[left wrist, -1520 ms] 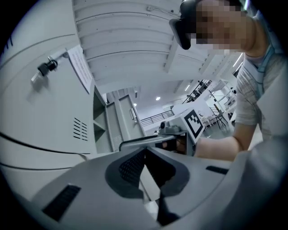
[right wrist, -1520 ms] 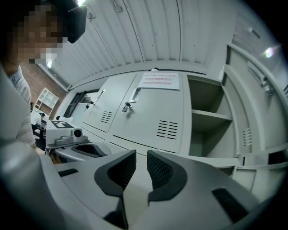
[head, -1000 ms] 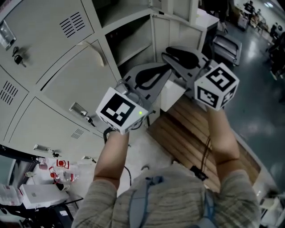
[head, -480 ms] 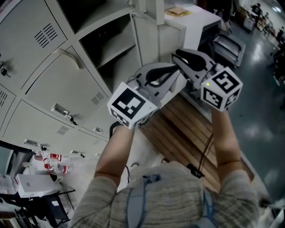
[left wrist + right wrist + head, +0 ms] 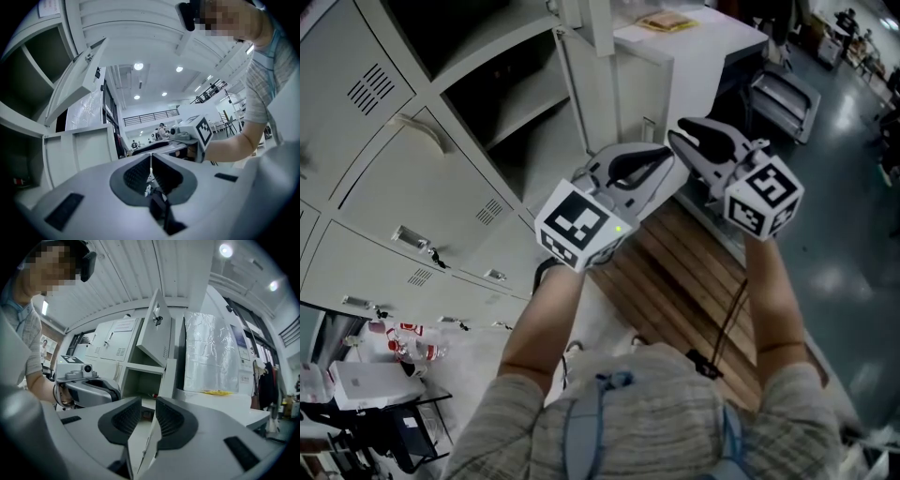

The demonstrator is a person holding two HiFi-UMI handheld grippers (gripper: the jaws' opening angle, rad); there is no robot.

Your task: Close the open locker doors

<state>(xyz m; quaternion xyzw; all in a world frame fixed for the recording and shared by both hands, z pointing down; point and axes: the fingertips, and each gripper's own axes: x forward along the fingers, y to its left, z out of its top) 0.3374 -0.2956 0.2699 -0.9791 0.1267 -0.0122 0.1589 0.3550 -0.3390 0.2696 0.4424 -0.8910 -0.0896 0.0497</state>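
Left claw [image 5: 151, 164] closed, nothing in it. Right claw [image 5: 148, 411] jaws apart, with the edge of the lower open locker door [image 5: 167, 378] lined up in the gap -- contact unclear. Upper door [image 5: 157, 329] hangs open above it, just ahead of both claws

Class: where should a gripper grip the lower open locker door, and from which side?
Probably the lower door's free vertical edge, head-on, jaws astride the thin sheet: it stands edge-on to the right gripper, whose open jaws seem lined up with it.
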